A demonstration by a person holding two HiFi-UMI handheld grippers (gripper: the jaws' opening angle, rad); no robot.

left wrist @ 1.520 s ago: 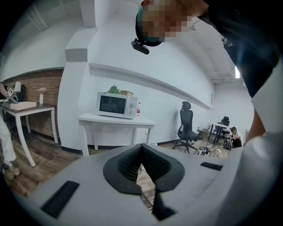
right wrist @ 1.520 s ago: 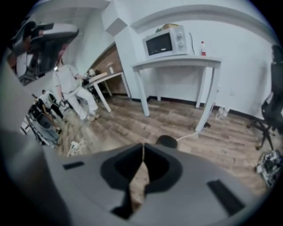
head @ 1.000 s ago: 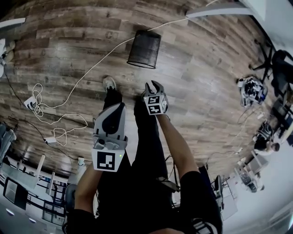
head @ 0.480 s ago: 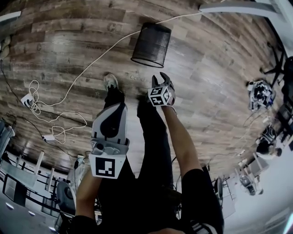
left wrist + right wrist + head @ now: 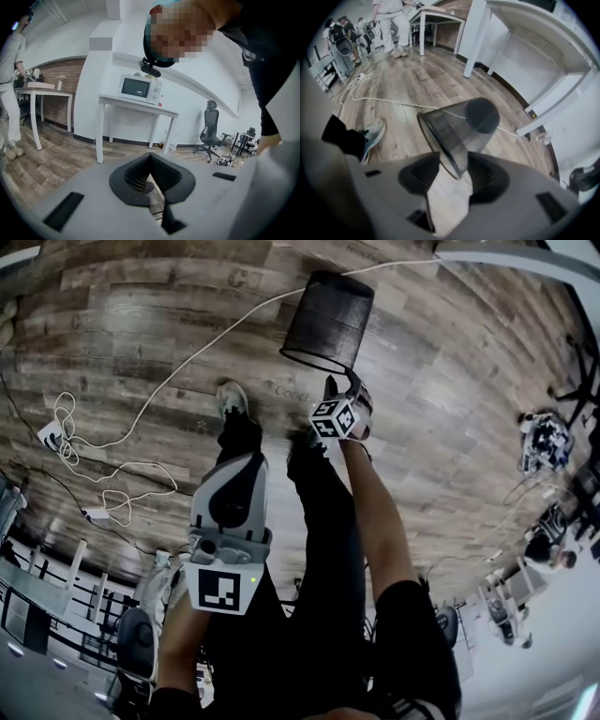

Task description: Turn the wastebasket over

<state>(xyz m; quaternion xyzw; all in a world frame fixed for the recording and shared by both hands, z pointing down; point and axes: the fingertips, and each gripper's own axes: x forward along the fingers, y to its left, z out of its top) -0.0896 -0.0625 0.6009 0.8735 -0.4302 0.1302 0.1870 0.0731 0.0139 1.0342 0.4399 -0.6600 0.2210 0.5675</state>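
Note:
The black mesh wastebasket [image 5: 328, 320] rests on the wood floor ahead of my feet, its wide rim nearest me and its closed bottom farther off. My right gripper [image 5: 342, 385] points steeply down at that near rim. In the right gripper view the wastebasket [image 5: 459, 126] fills the middle, and a stretch of its rim lies in the gap of my right gripper [image 5: 450, 173]. Those jaws have just been opening and stand wide, not pressing on the rim. My left gripper [image 5: 244, 463] hangs by my left leg, away from the basket. The left gripper [image 5: 150, 183] is shut on nothing.
A white cable [image 5: 187, 362] runs across the floor past the basket to a power strip [image 5: 47, 435]. My shoe [image 5: 230, 397] stands left of the basket. A white table's legs [image 5: 473, 42] rise behind it. People [image 5: 389, 14] stand far off. An office chair [image 5: 208, 133] sits by the wall.
My right gripper has gone down and forward to the basket's near rim, with its jaws spread wider. My left gripper has sunk beside my leg, still shut. The basket has stayed put.

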